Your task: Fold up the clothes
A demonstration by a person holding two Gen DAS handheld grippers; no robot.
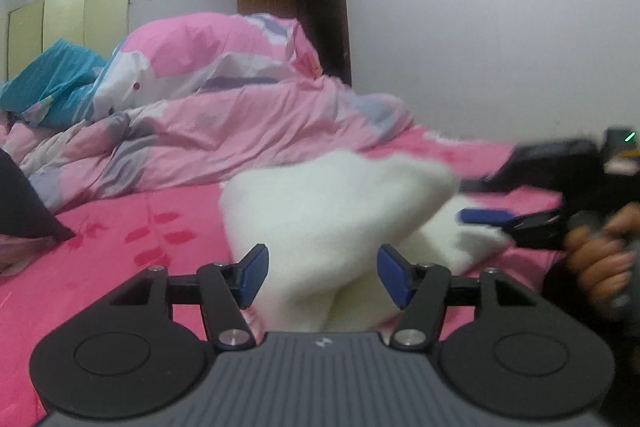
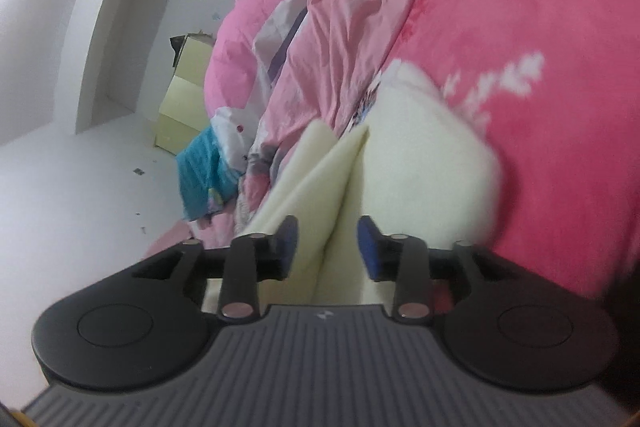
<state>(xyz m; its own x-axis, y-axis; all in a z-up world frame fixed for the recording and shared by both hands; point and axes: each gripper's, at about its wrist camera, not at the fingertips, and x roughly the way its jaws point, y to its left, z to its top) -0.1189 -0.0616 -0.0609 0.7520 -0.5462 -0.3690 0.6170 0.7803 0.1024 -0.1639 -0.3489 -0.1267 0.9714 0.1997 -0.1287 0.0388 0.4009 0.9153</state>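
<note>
A white fleecy garment (image 1: 332, 219) lies bunched on the pink bed sheet (image 1: 120, 267). My left gripper (image 1: 325, 275) is open, its blue pads on either side of the garment's near fold without pinching it. In the right wrist view, which is rolled sideways, the white garment (image 2: 420, 155) shows layered folds running between the pads of my right gripper (image 2: 328, 249), which is open. From the left wrist view the right gripper (image 1: 466, 201) comes in blurred from the right at the garment's far edge, held by a hand (image 1: 600, 259).
A heaped pink and white quilt (image 1: 224, 115) fills the back of the bed, with a blue pillow (image 1: 52, 83) at the left. A dark cloth (image 1: 20, 207) lies at the left edge. A brown door (image 1: 320, 11) and yellow cabinets (image 1: 68, 23) stand behind.
</note>
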